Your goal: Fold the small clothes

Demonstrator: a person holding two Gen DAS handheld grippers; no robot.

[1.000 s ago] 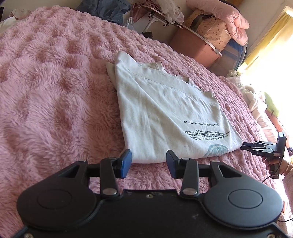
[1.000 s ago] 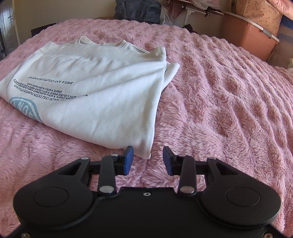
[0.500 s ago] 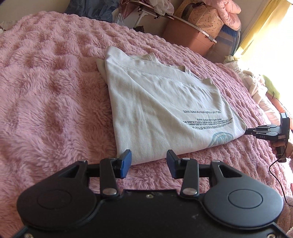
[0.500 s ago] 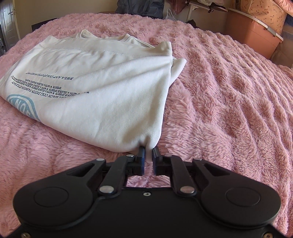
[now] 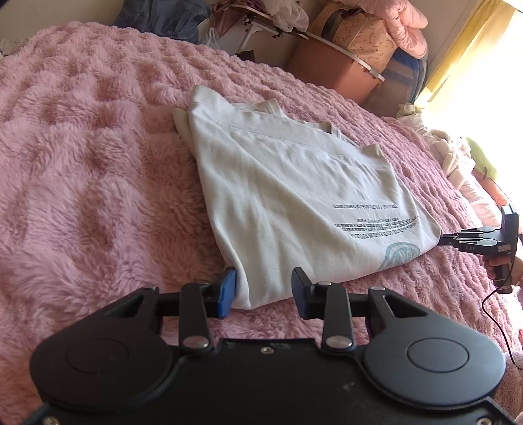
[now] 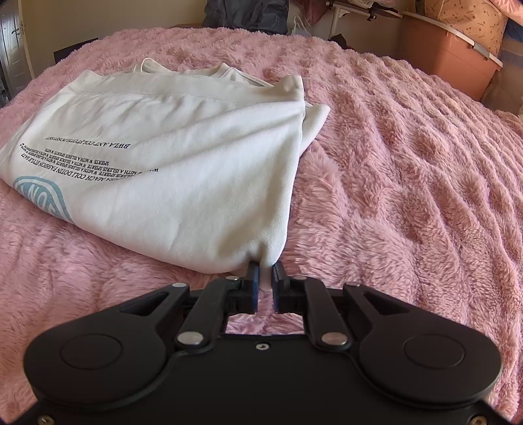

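Note:
A white T-shirt (image 5: pixel 294 202) with black lettering and a light-blue logo lies folded lengthwise on a pink fluffy blanket (image 5: pixel 98 170). My left gripper (image 5: pixel 264 289) is open, with the shirt's near hem corner lying between its blue pads. In the right wrist view my right gripper (image 6: pixel 264 278) is shut on the other hem corner of the T-shirt (image 6: pixel 183 170) and lifts it slightly. The right gripper also shows in the left wrist view (image 5: pixel 480 242), at the shirt's far right corner.
The blanket (image 6: pixel 408 183) covers the whole bed. Behind the bed stand a brown storage box (image 5: pixel 336 70), a small folding table (image 5: pixel 261 23) and piles of clothes. Bedding lies at the right edge (image 5: pixel 457 157).
The right gripper closed on the shirt's hem corner and raised it a little. The left gripper moved forward so the other corner now lies between its open pads.

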